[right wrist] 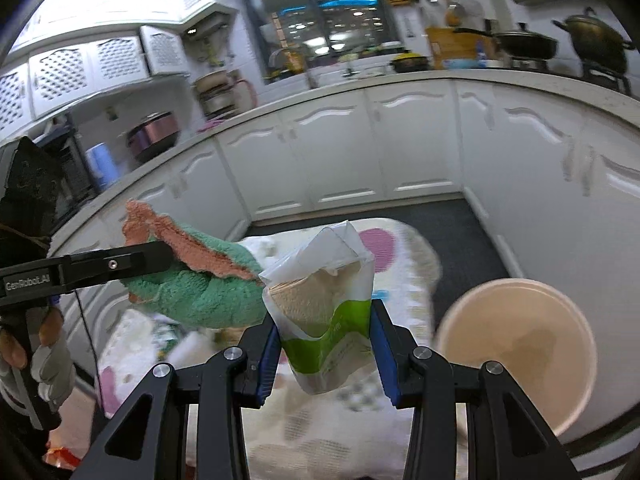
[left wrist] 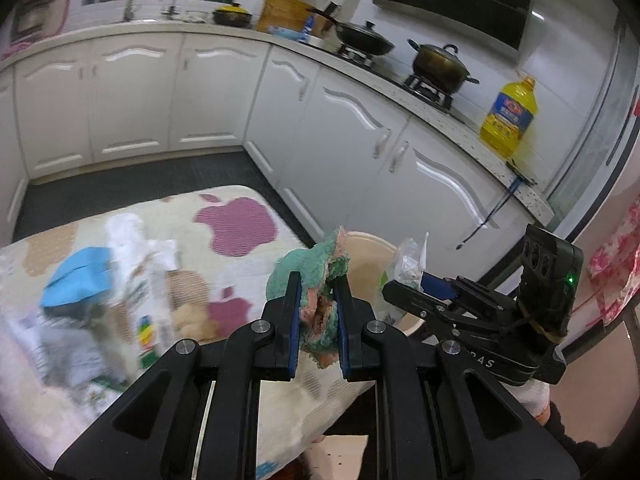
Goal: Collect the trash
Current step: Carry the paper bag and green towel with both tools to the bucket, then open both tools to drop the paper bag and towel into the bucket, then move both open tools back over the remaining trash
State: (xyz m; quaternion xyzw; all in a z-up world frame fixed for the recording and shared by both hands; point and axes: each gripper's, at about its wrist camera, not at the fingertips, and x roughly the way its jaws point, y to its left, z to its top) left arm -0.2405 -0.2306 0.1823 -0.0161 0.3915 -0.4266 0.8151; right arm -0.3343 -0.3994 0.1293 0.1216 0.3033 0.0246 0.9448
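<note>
Left gripper [left wrist: 318, 320] clamped on a green and pink rag [left wrist: 316, 276], right gripper [right wrist: 325, 354] pinching a green and white pouch [right wrist: 326, 312] (top torn open), both held above the apple-print table [left wrist: 236, 216], beige bin [right wrist: 516, 352] just beside, blurred litter [left wrist: 100, 300] on the cloth.

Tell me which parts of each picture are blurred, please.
Left wrist view: the trash pile on the table is smeared, while the held cloth is sharper. Right wrist view: the upper cabinets and window are smeared; the pouch stays fairly sharp.

Left gripper [left wrist: 318, 312] and right gripper [right wrist: 325, 344] are raised side by side, fingers clamped on loads.
</note>
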